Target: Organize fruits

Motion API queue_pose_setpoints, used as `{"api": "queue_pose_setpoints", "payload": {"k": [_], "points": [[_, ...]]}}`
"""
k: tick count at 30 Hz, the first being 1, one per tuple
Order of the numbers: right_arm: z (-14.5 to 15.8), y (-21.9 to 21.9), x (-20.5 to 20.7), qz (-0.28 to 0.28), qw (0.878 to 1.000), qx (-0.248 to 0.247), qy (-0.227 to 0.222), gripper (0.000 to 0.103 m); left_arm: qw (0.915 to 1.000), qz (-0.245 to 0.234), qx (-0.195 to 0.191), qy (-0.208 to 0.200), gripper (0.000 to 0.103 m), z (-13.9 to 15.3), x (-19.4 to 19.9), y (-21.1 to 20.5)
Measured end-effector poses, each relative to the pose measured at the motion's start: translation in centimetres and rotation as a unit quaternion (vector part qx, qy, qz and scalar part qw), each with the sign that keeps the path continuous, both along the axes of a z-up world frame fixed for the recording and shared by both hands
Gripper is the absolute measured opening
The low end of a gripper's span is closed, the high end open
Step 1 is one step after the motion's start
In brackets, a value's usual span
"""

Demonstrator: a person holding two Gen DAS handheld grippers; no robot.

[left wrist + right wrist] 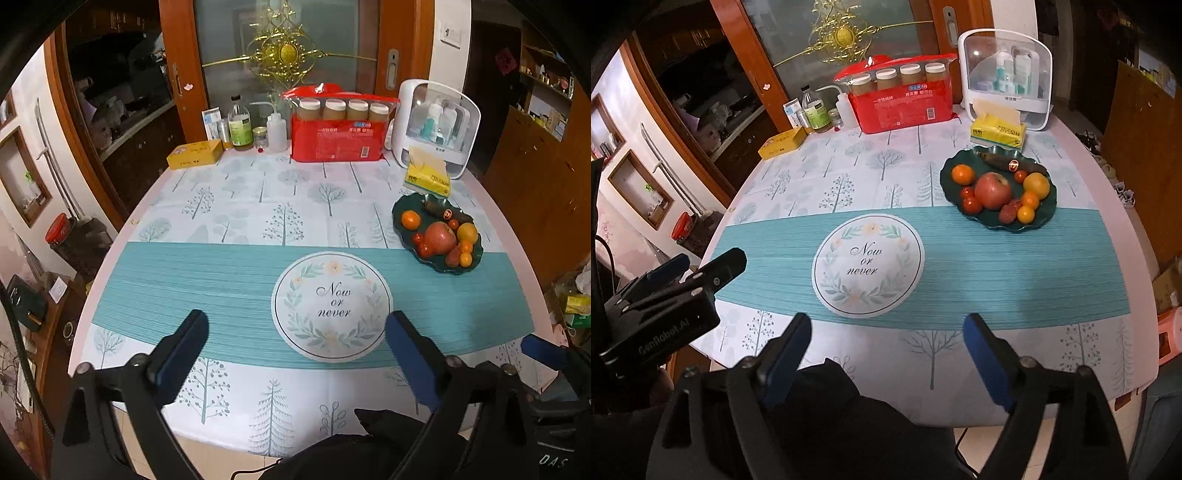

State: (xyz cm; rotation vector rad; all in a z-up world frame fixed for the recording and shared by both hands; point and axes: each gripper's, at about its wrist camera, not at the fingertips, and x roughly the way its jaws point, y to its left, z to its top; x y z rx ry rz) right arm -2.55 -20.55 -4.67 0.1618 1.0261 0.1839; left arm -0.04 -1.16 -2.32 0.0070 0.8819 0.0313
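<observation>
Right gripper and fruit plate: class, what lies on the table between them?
In the right wrist view, between the open right gripper and the green fruit plate, only teal striped cloth shows; the round "Now or never" mat sits aside.

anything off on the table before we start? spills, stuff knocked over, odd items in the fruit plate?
No spills, nothing tipped. One oddity: a dark wrapped item with a red-gold band, not a fruit, lies across the back of the green fruit plate behind the apple. Both tongs are open and empty, short of the plate.

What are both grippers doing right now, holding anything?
Left gripper: open, empty, above the table.
Right gripper: open, empty, well short of the fruit plate.
</observation>
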Motion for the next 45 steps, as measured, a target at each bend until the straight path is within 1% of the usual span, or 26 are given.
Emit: {"api": "queue_pose_setpoints", "payload": {"k": [2,5,6,7,33,45], "points": [[0.03,-0.05,-0.03,-0.002,1.0,-0.002,-0.003,0.093,1.0,-0.003,0.0,-0.007,0.102,0.12,0.03,-0.17],[0.2,-0.27,-0.12,-0.011,1.0,-0.002,-0.009,0.098,0.9999,-0.013,0.001,-0.008,0.102,0.14,0.18,-0.53],[0.27,-0.34,-0.15,-0.014,1.0,-0.002,-0.011,0.103,0.9999,-0.014,0.002,-0.007,0.102,0.13,0.19,-0.62],[0.27,-0.39,-0.13,-0.016,1.0,-0.003,-0.012,0.103,0.9998,-0.016,0.003,-0.007,0.102,0.12,0.19,-0.69],[0.24,0.22,0.2,-0.012,1.0,-0.009,-0.014,0.103,0.9996,-0.027,-0.004,-0.004,0.102,-0.02,0.6,-0.77],[0.24,0.27,0.22,-0.012,1.0,-0.009,-0.01,0.103,0.9997,-0.024,-0.004,0.0,0.102,-0.35,1.01,-1.06]]}}
